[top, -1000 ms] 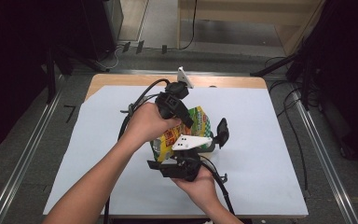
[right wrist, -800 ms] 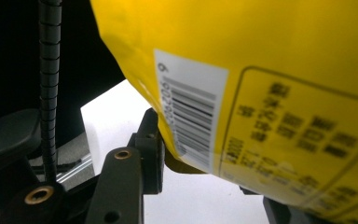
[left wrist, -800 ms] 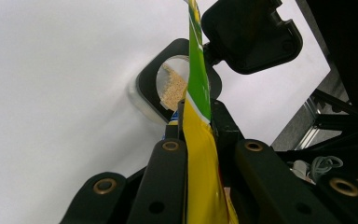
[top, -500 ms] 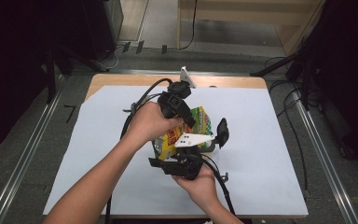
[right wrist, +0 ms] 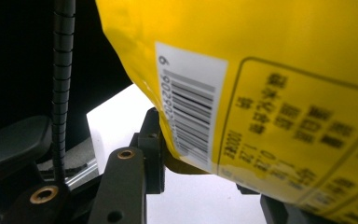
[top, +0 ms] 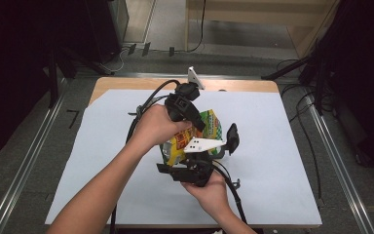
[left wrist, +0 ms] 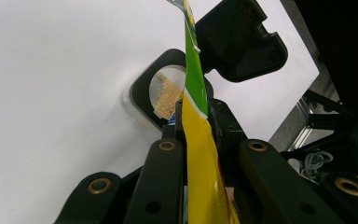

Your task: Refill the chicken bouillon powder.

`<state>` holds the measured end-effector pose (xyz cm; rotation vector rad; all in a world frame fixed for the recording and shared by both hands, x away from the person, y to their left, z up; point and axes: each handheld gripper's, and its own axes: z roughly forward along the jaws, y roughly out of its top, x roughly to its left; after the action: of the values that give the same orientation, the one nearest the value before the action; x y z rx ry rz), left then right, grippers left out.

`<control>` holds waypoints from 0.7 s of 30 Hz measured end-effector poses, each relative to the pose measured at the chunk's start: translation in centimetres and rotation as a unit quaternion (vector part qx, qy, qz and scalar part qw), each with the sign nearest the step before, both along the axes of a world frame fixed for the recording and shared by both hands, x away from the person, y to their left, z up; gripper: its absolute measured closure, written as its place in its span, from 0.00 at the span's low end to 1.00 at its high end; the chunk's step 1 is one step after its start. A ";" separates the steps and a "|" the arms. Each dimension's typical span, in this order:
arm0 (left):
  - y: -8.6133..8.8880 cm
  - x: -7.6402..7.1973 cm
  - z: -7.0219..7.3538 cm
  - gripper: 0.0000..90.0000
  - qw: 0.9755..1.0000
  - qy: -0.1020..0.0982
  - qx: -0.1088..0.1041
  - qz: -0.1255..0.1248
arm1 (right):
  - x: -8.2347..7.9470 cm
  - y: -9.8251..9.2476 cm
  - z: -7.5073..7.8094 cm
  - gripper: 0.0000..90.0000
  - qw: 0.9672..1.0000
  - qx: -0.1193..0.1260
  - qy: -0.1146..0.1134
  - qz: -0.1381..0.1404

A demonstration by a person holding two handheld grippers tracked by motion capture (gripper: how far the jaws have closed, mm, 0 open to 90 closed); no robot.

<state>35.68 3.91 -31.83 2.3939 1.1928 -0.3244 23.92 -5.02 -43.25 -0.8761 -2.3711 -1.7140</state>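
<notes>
The left gripper (top: 187,114) is clamped tight on the top edge of a yellow and green packet (top: 209,124), held up above the white sheet (top: 282,161) at the middle of the table (top: 233,85). Just right and nearer, the right gripper (top: 192,168) grips the packet's lower corner, its jaws partly closed around the barcode (right wrist: 191,116) side.

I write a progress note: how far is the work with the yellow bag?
Done: some grains already lie in the clear container. In hand: the left gripper pinches the yellow bag, the right gripper grips its lower part above the container. Left: finishing the pour and closing the black lid.
</notes>
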 end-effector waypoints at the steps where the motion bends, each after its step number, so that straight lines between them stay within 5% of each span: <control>1: 0.1 0.0 0.0 0.94 1.000 0.001 -0.001 0.001 | 0.0 0.0 0.0 0.70 1.000 -0.001 0.000 -0.001; 21: 0.7 -0.2 -0.1 0.94 1.000 -0.007 0.004 0.008 | -0.1 0.8 -0.1 0.69 1.000 -0.016 -0.006 0.000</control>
<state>35.46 4.63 -31.97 2.3893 1.2082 -0.2989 23.82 -4.22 -43.35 -0.8735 -2.4134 -1.6917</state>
